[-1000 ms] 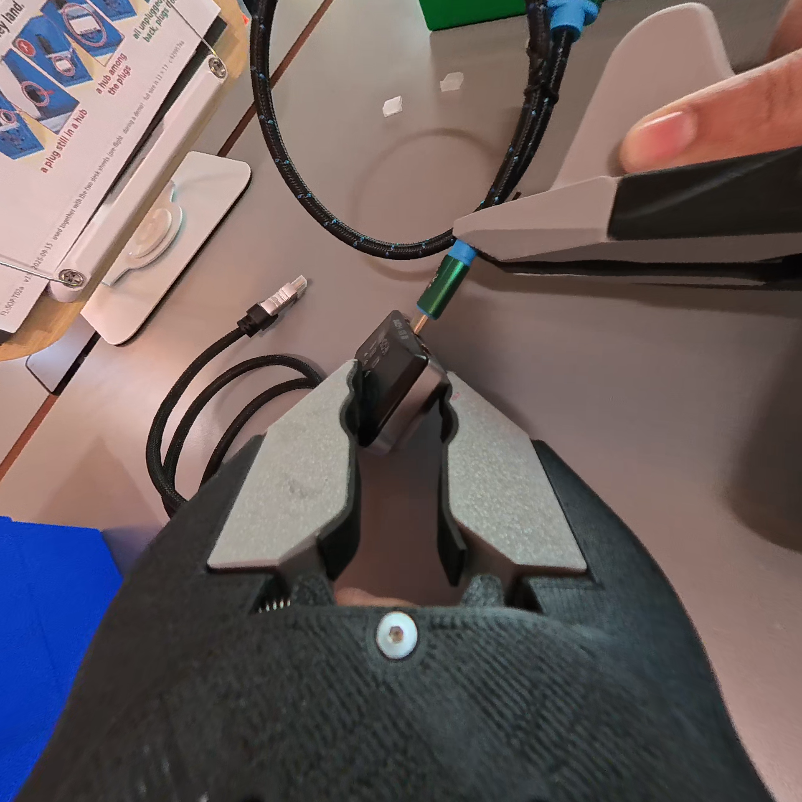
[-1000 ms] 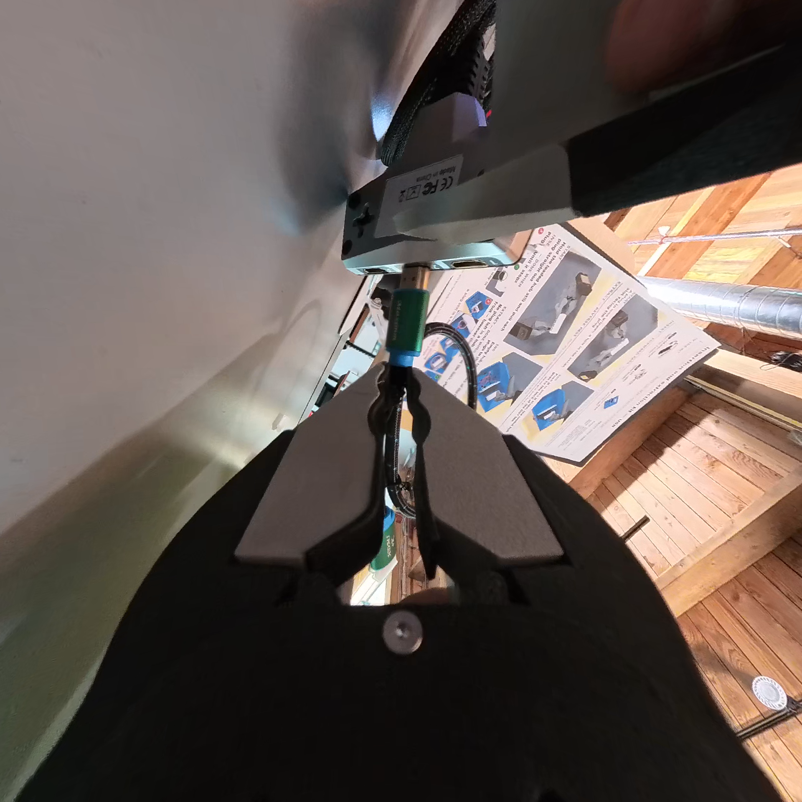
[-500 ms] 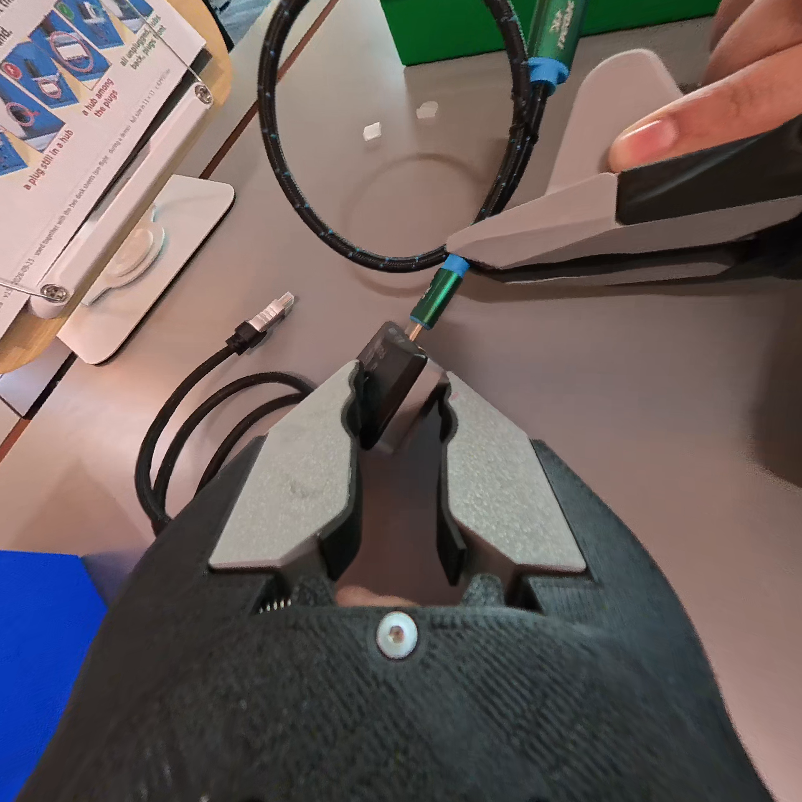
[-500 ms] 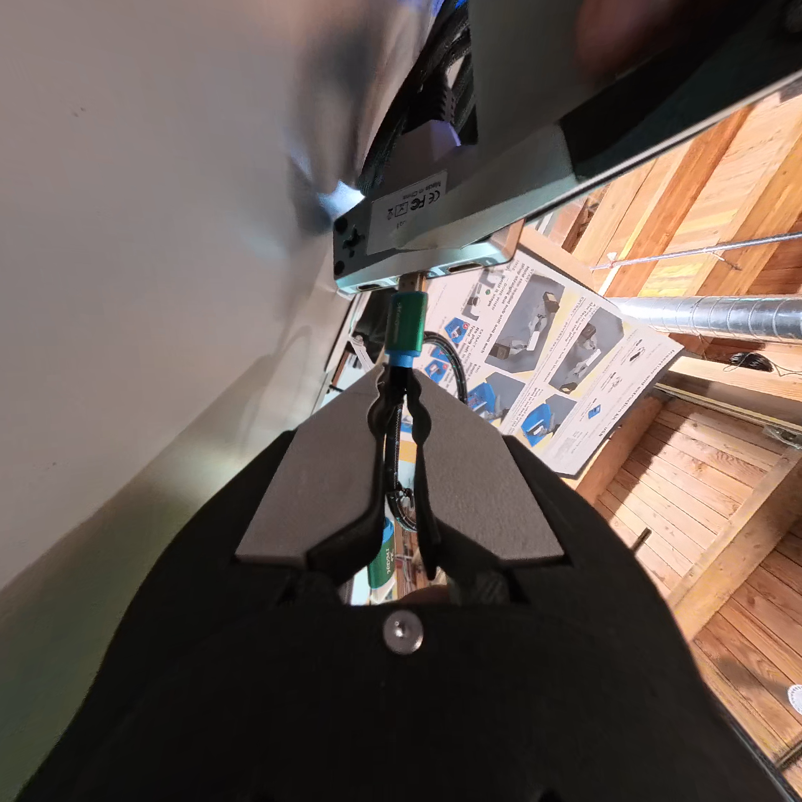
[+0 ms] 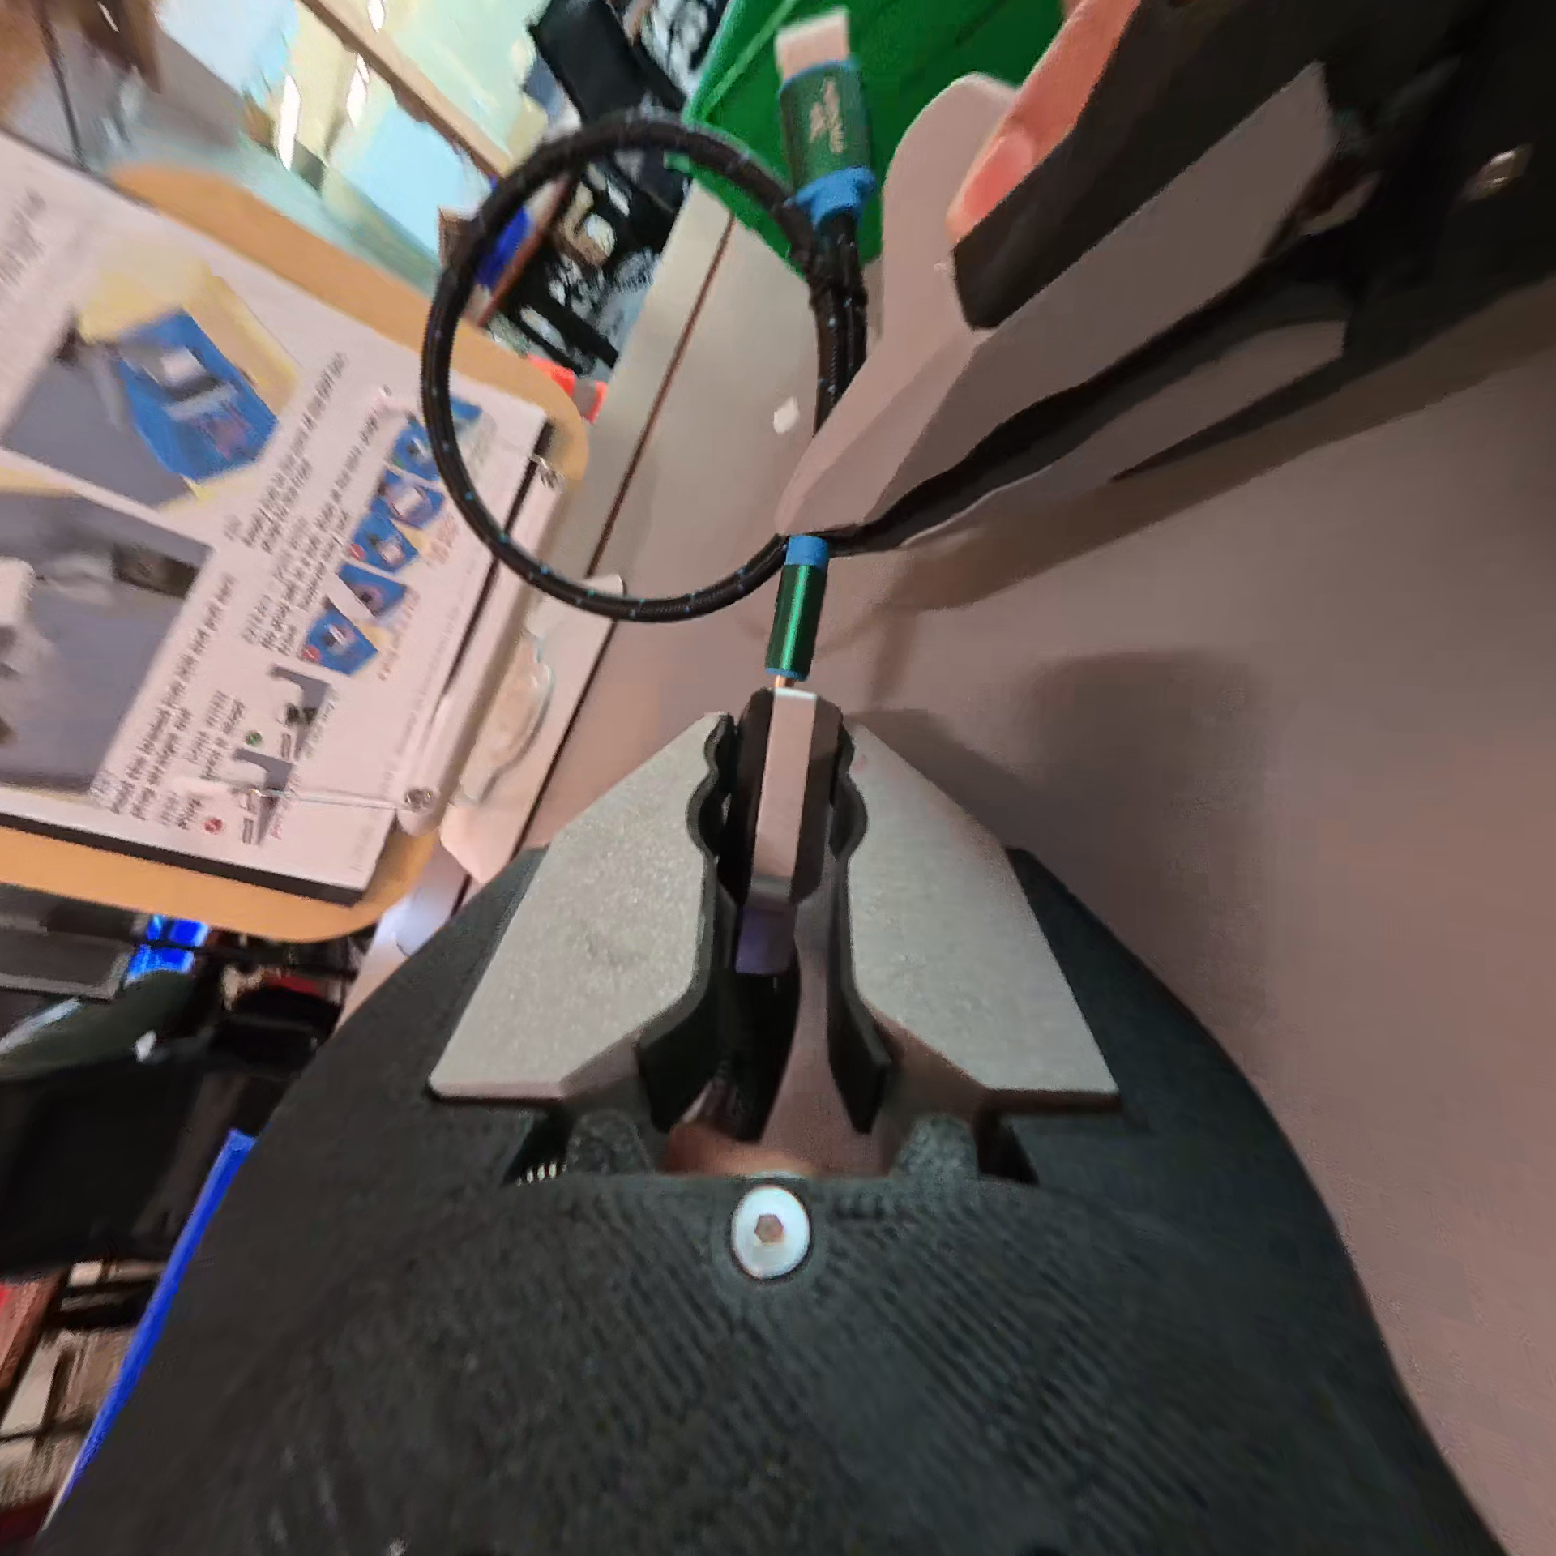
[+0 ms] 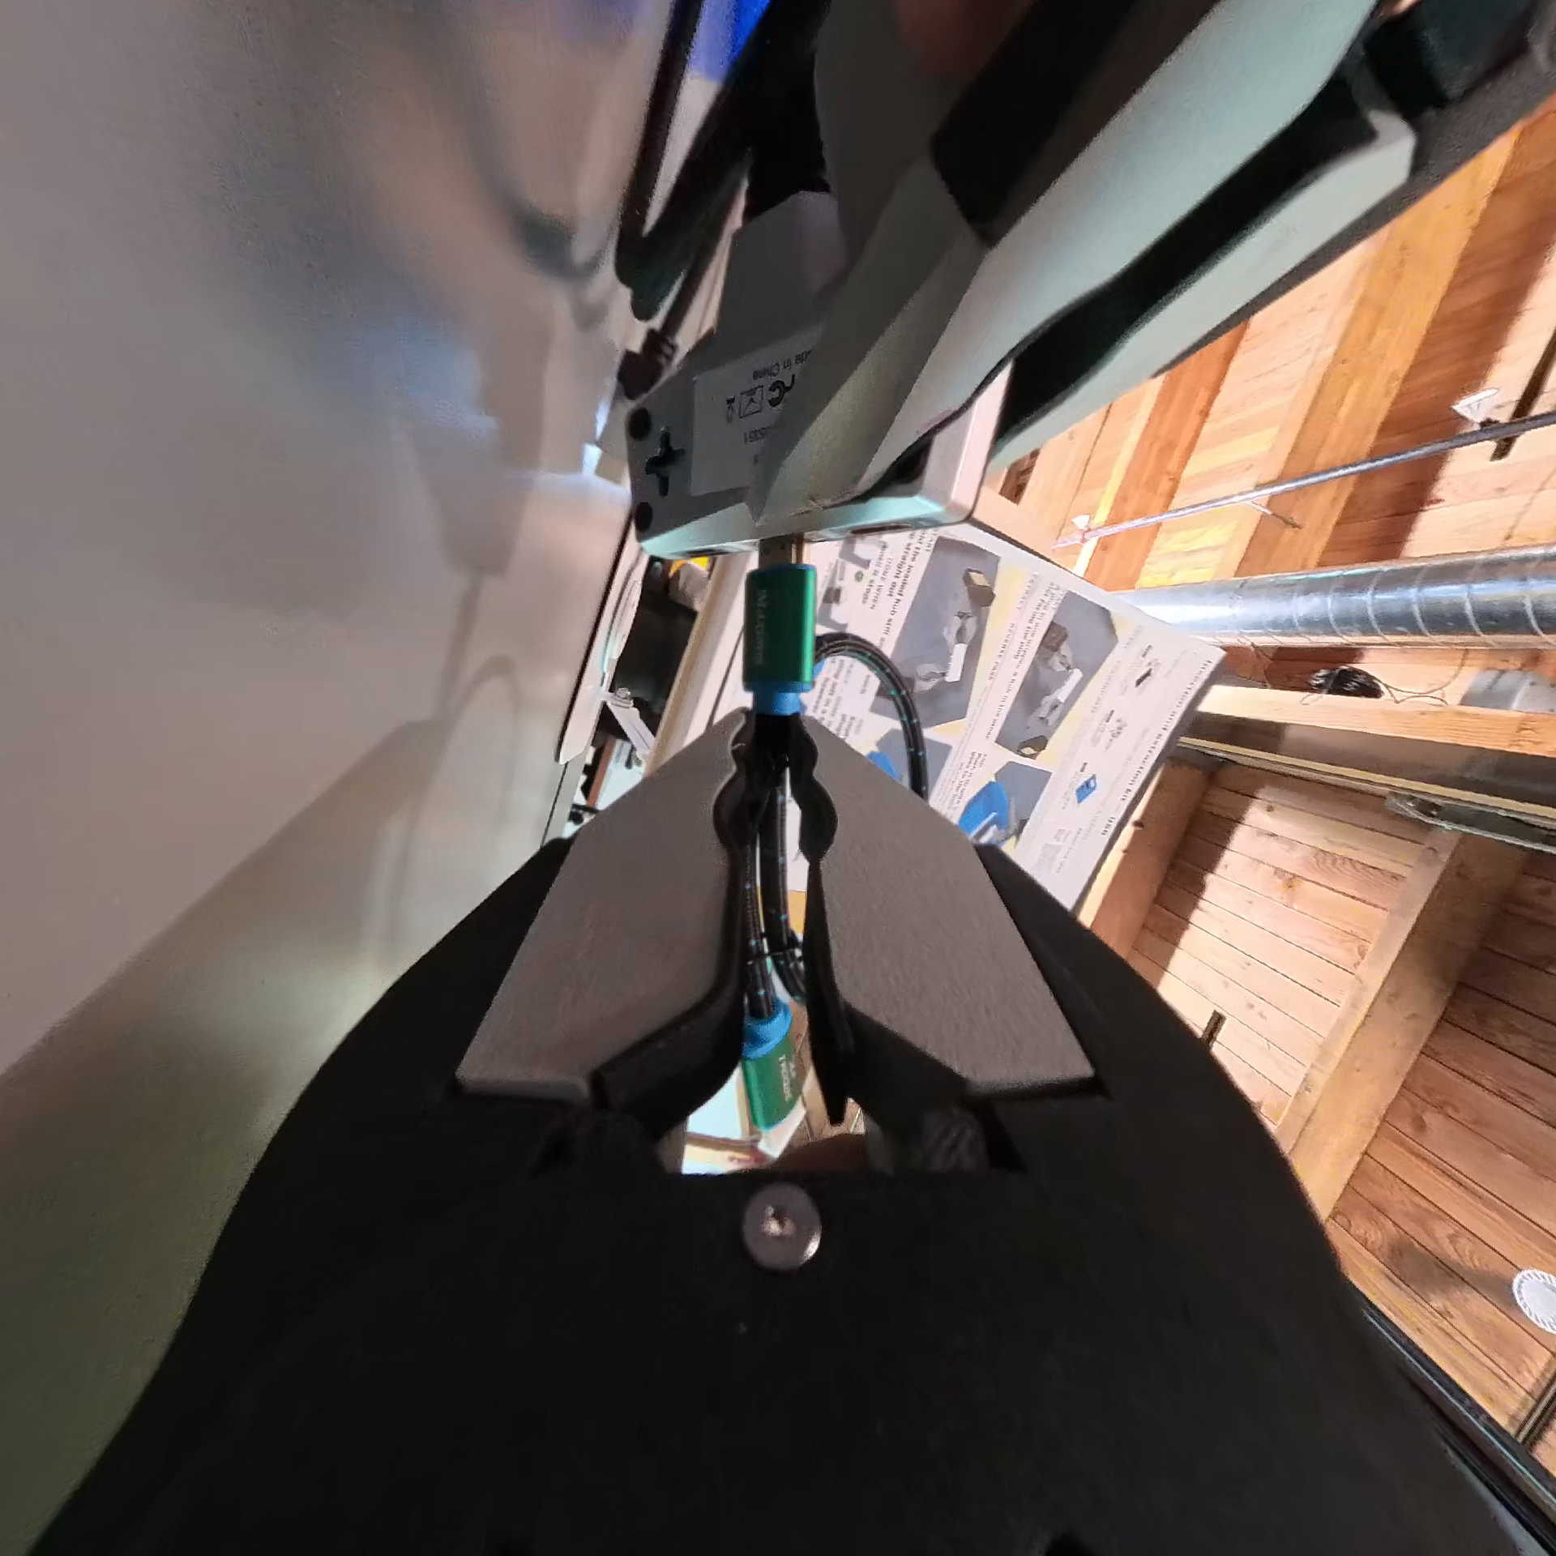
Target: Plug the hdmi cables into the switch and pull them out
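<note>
The smooth grey tabletop [image 5: 1221, 842] fills the right side of the left wrist view, and everything else is placed from the small grey metal HDMI switch [image 5: 783, 791] held above it. To the left of the switch, a large printed instruction sheet with blue and grey pictures [image 5: 253, 547] is clipped to a rounded wooden board [image 5: 539, 396]. Beyond the switch, at the far edge of the table, stands a bright green box [image 5: 926, 50].

The left gripper [image 5: 779, 758] is pinching the switch edge-on between its grey fingertips, the thin body upright in the gap. The right gripper [image 6: 773, 741] is pressed together on a black braided HDMI cable with blue flecks [image 5: 471, 471] just behind its plug; the cable loops round in a circle above and left of the switch. A fingertip of the person's hand [image 5: 1010, 160] rests on that gripper's housing.

The green metal HDMI plug with a blue collar [image 6: 779, 627] points straight at the switch's port edge, its bare metal tip at the socket; how deep it sits is hard to tell, though a short length of connector shows. The cable's second green plug [image 5: 821, 114] hangs free, farther from the switch, in front of the green box.
</note>
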